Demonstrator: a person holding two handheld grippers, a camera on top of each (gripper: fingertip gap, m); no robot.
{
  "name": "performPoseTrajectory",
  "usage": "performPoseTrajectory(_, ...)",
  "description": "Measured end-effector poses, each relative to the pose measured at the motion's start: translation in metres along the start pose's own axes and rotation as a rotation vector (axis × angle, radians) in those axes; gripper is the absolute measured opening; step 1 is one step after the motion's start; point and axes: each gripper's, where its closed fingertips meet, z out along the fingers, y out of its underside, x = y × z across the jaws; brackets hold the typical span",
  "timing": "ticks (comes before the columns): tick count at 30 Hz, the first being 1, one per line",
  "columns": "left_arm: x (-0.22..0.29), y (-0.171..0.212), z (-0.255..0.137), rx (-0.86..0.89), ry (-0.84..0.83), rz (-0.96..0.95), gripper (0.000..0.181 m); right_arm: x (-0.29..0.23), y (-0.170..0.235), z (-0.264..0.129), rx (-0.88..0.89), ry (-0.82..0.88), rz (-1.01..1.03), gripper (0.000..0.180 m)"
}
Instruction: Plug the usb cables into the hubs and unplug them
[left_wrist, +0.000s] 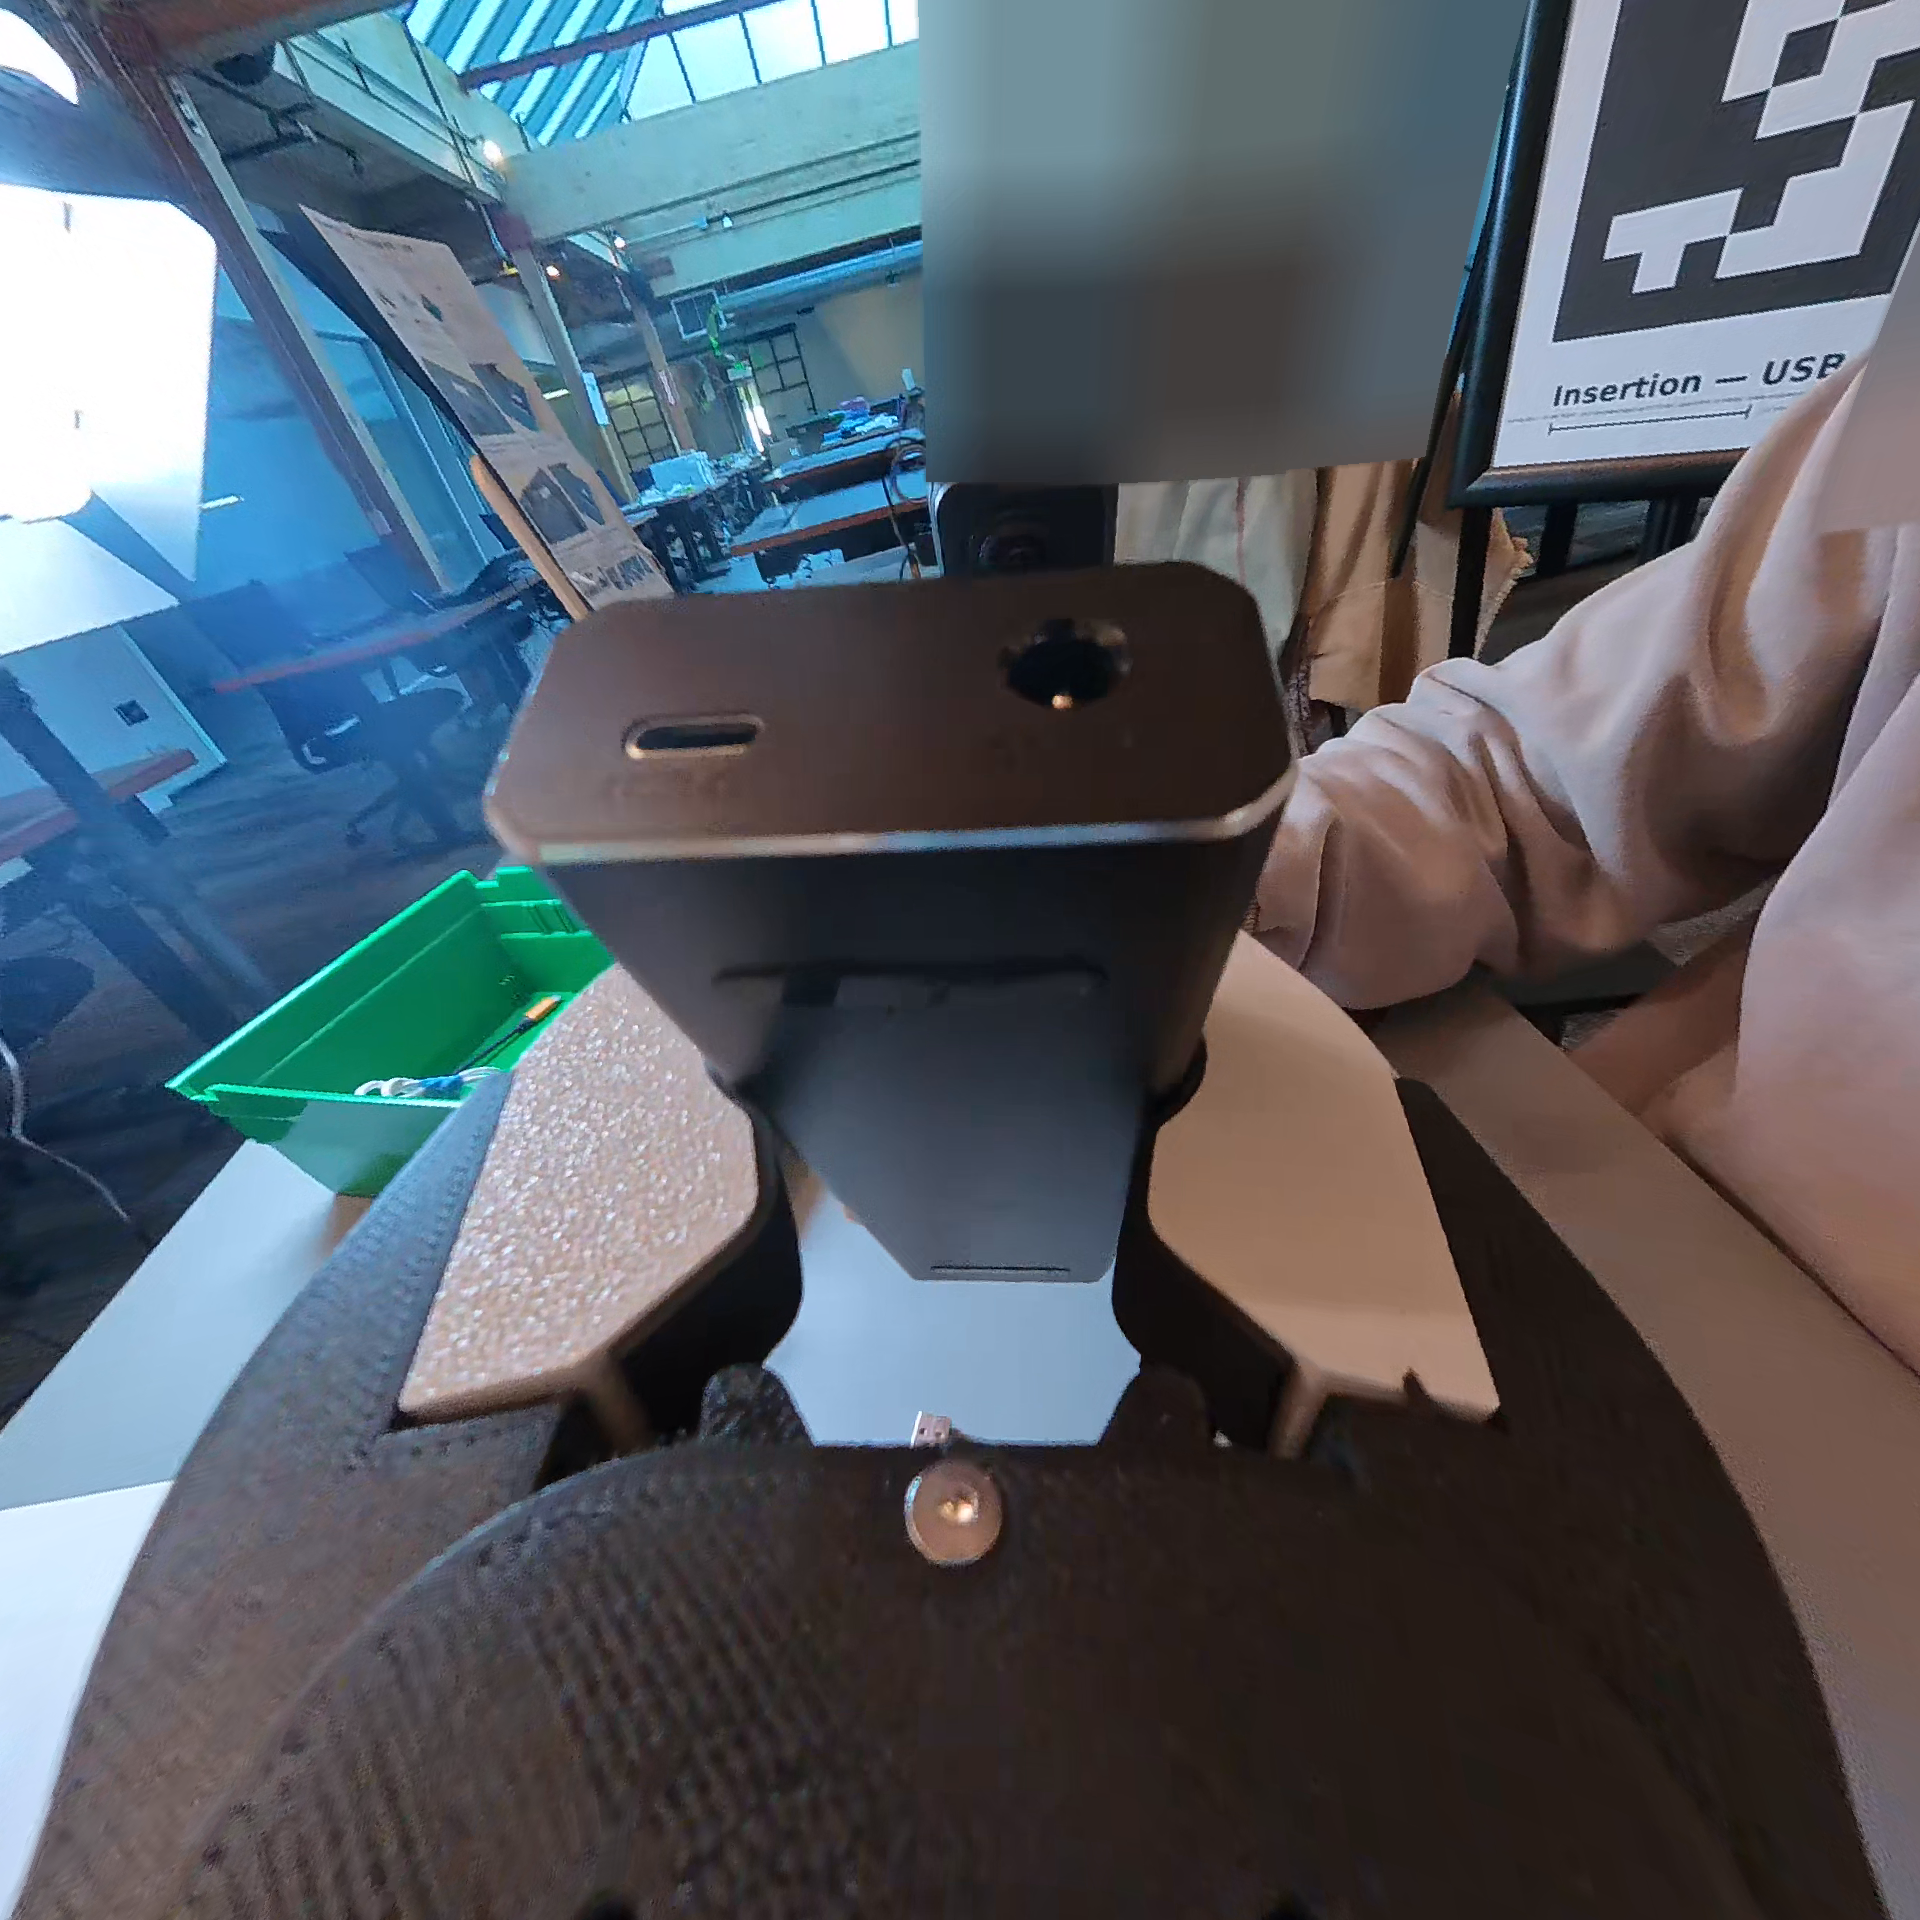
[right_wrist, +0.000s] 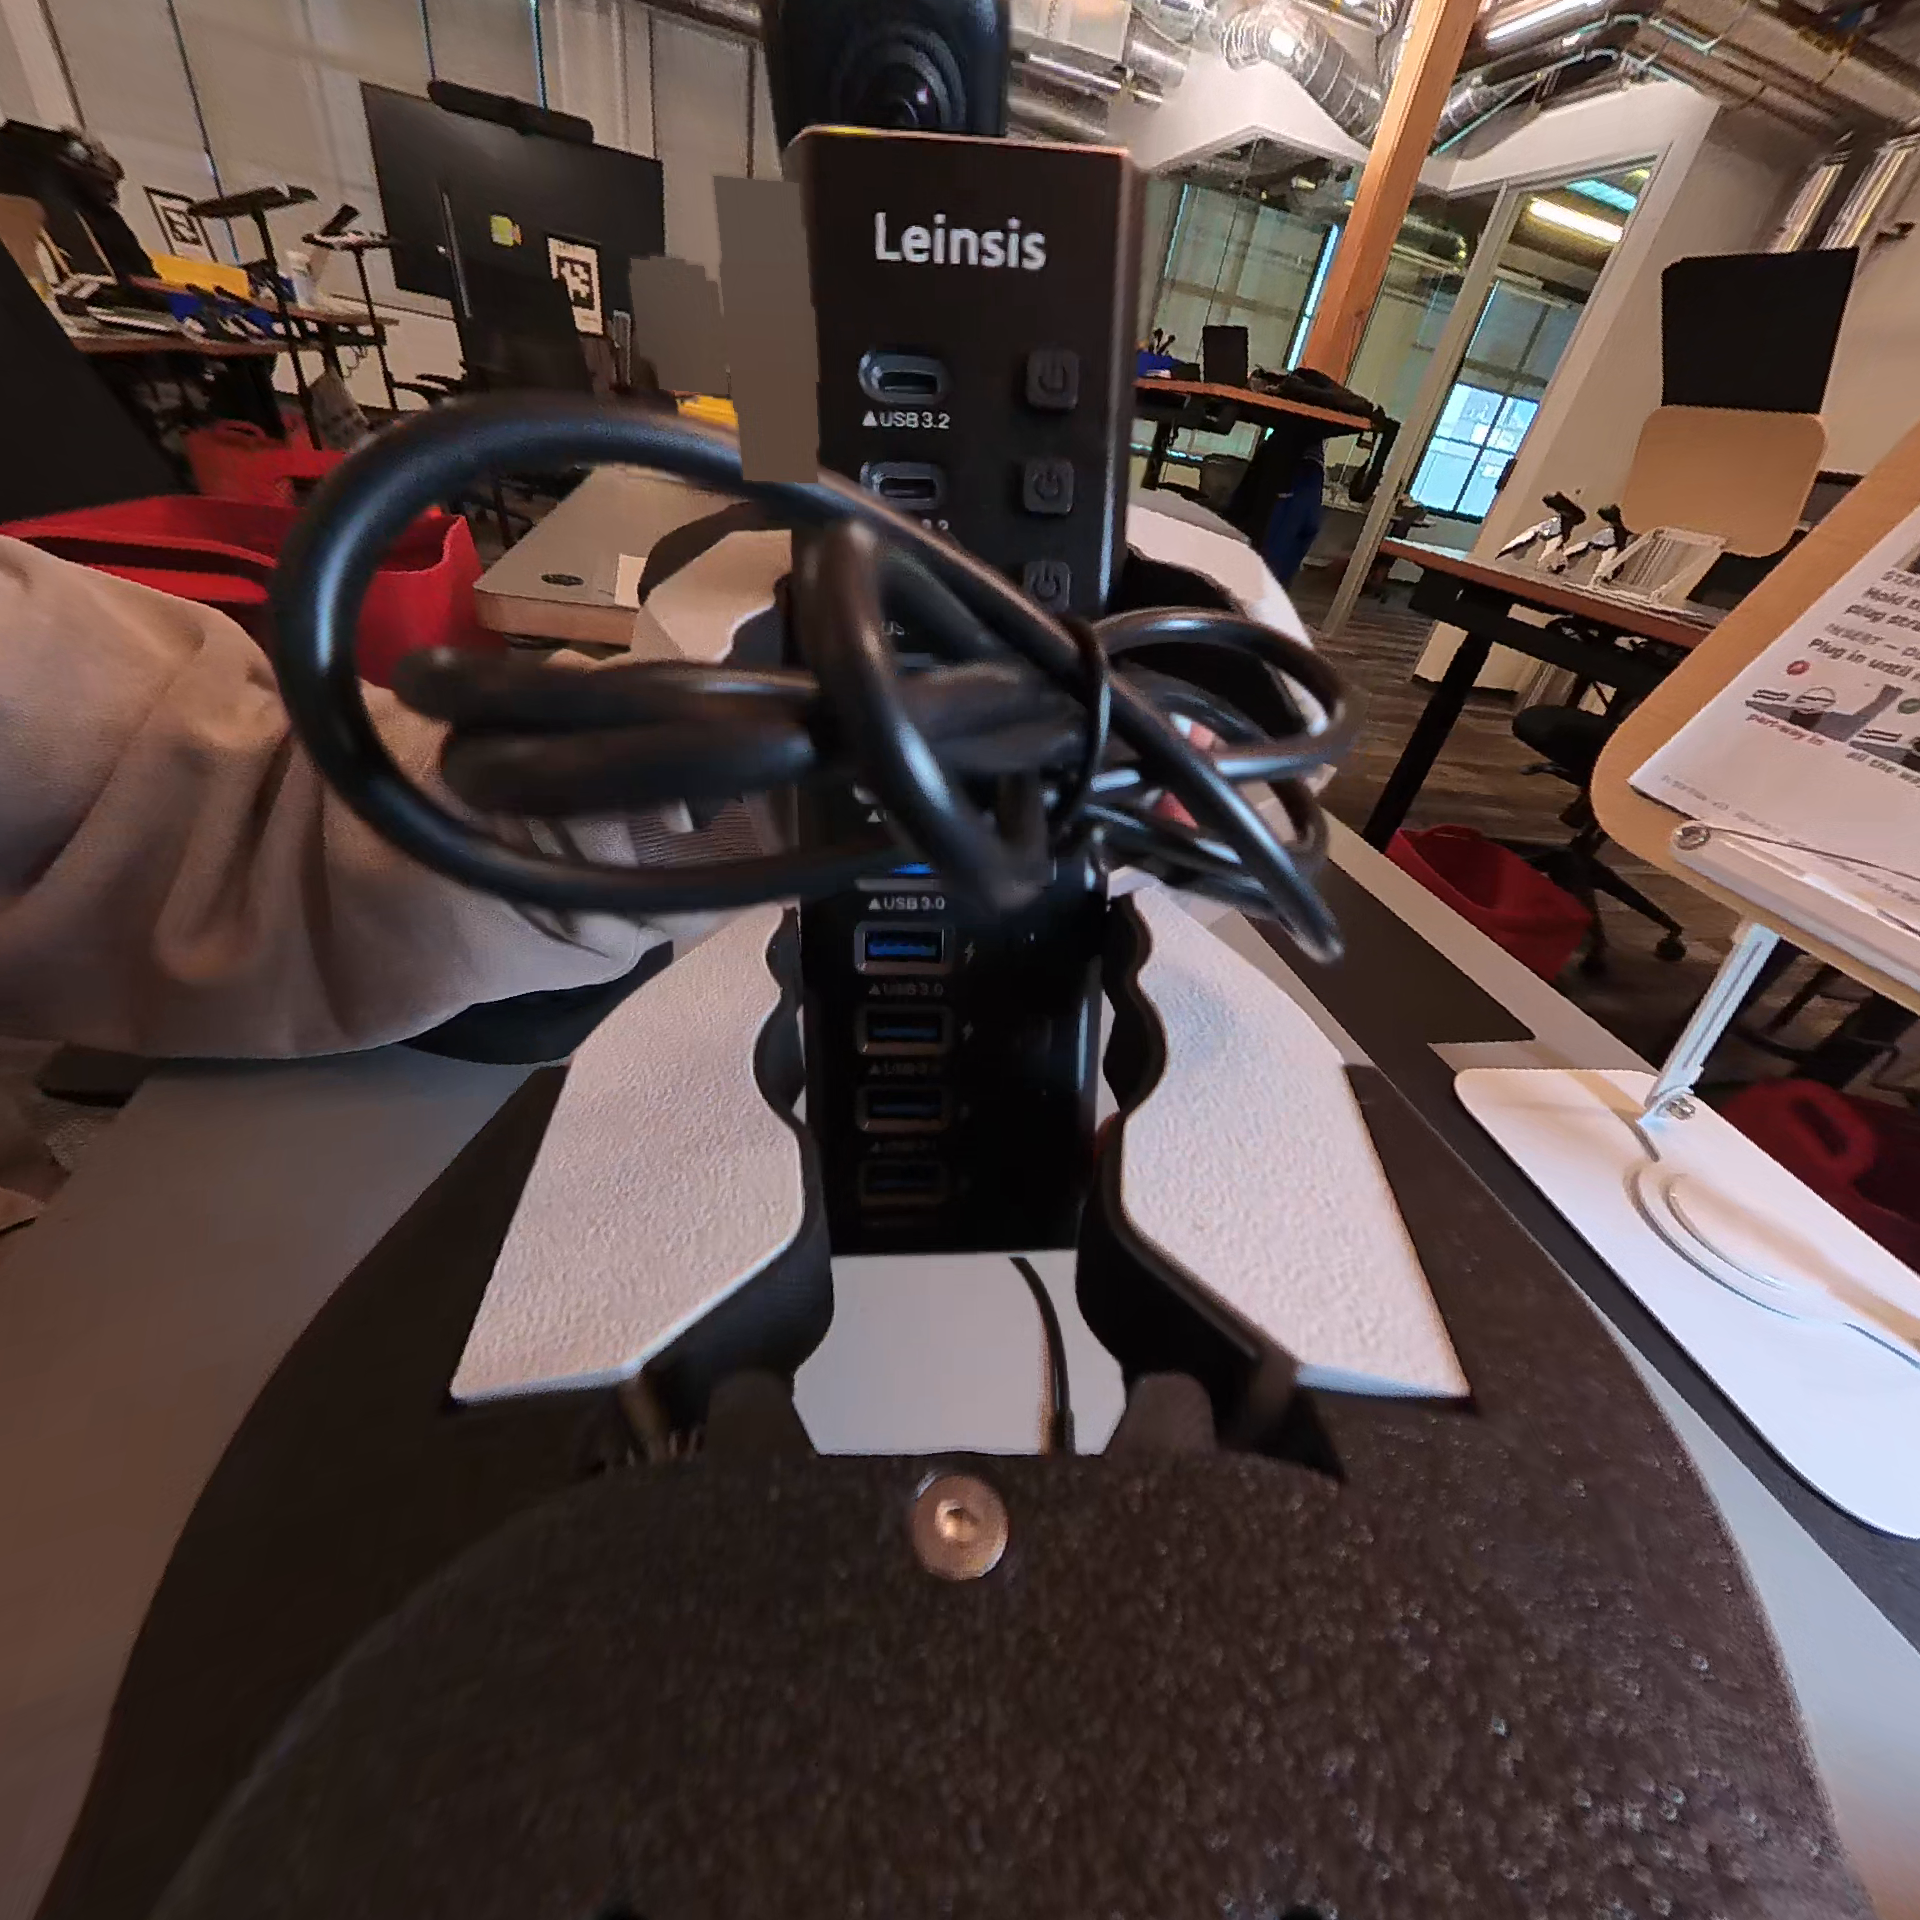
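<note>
A black multi-port USB hub stands tilted up between my two grippers, which face each other. My left gripper is shut on the hub from behind. Its end face shows an oval port and a round jack. My right gripper is shut on the hub's lower part, port side towards the camera. A coiled black cable bundle lies across the middle ports. I cannot tell what holds it. A thin black lead runs down from the hub's lower end.
A green bin sits at the white table's left edge. A framed marker sign stands behind. A person's sleeve is close by on the right. A document stand with a white base stands to the right, red bins beyond. Some 5 cm of space lies between my two pairs of fingers.
</note>
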Motion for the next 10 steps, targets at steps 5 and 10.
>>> performPoseTrajectory(5, -0.02, -0.02, -0.032, 0.08, -0.094, 0.006, 0.074, 0.026, 0.013, -0.024, -0.087, 0.024, 0.053, 0.052)
performPoseTrajectory(10, -0.035, -0.04, -0.07, 0.176, -0.17, 0.009, 0.074, 0.043, 0.111, -0.041, -0.556, 0.042, -0.007, 0.043)
